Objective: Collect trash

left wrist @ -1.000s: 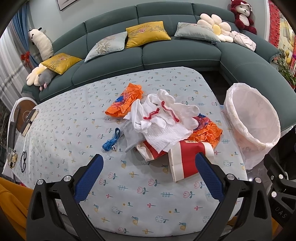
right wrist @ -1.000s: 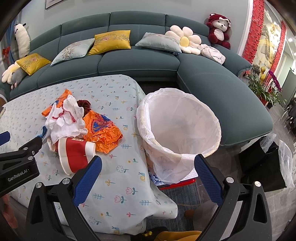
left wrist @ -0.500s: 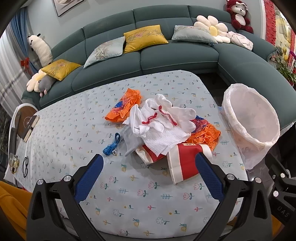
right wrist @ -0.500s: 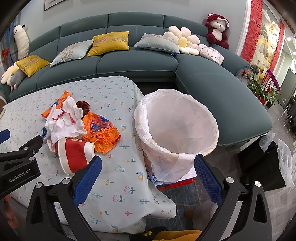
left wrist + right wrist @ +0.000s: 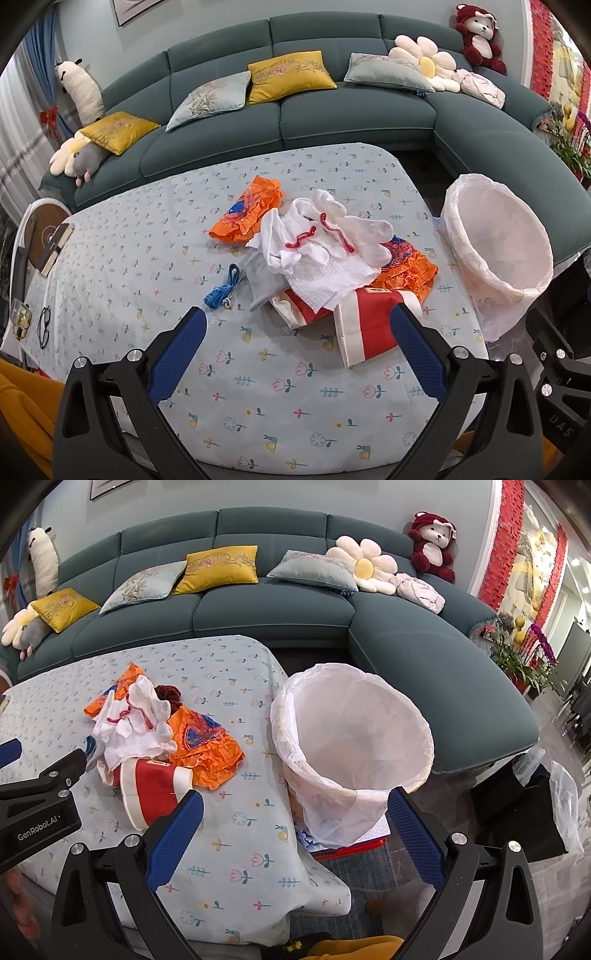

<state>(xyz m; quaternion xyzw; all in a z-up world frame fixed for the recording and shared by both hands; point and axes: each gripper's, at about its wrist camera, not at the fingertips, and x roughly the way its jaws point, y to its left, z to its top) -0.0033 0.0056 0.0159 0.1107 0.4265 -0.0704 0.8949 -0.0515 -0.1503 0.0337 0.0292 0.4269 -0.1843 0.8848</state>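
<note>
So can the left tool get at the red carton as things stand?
Probably yes: the left tool is open and aimed at the red carton, whose near end lies bare on the table; only a white cloth covers its far end.

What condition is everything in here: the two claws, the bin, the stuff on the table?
left gripper: open, empty.
right gripper: open, empty.
bin: lined with a bag, nothing visible inside.
red-and-cream carton: lying on its side.
orange wrappers: crumpled.
white gloves: heaped on the pile.
</note>
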